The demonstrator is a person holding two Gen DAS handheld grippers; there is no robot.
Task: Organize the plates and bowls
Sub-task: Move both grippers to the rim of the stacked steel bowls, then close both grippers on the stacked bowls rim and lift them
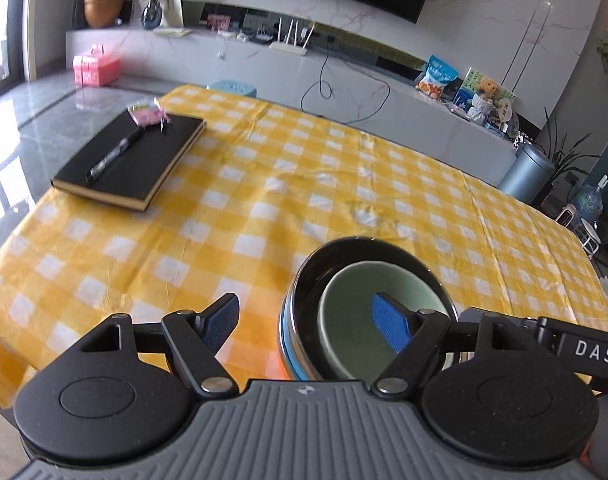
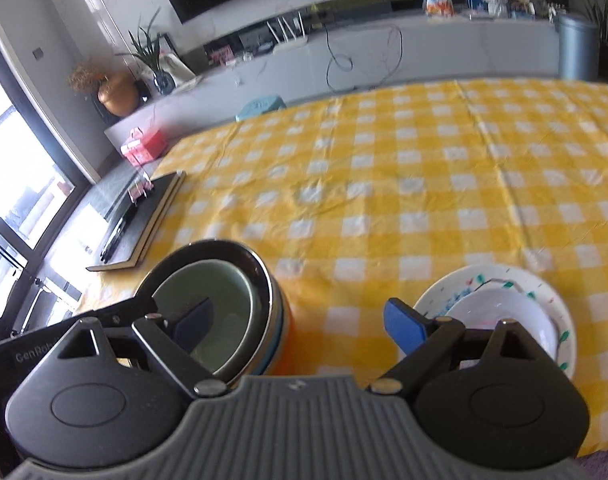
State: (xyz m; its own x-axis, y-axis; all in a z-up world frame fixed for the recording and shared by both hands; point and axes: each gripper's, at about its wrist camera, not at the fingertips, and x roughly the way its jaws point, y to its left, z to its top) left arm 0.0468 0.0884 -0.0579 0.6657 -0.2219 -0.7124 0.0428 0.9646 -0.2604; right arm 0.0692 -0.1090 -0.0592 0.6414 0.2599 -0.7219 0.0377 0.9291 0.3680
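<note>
Green bowl point(image 1: 356, 312) sits nested in a stack of bowls point(image 2: 224, 312) beside the white plates point(image 2: 504, 308) on the yellow checked tablecloth point(image 1: 264, 200), like with like, while left gripper point(image 1: 308, 320) and right gripper point(image 2: 296, 324) hang spread wide, holding nothing.

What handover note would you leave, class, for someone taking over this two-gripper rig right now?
Left gripper: open, empty, beside the bowl stack.
Right gripper: open, empty, over bare tablecloth between the stack and the plates.
Things: pale green bowl nested in the dark bowl, on blue and orange ones. White bowl sits on the patterned plate to its right.
Done: bowls nested in two piles.
Left: probably nothing, or combine the piles. The notebook with its pen is not part of the job.
</note>
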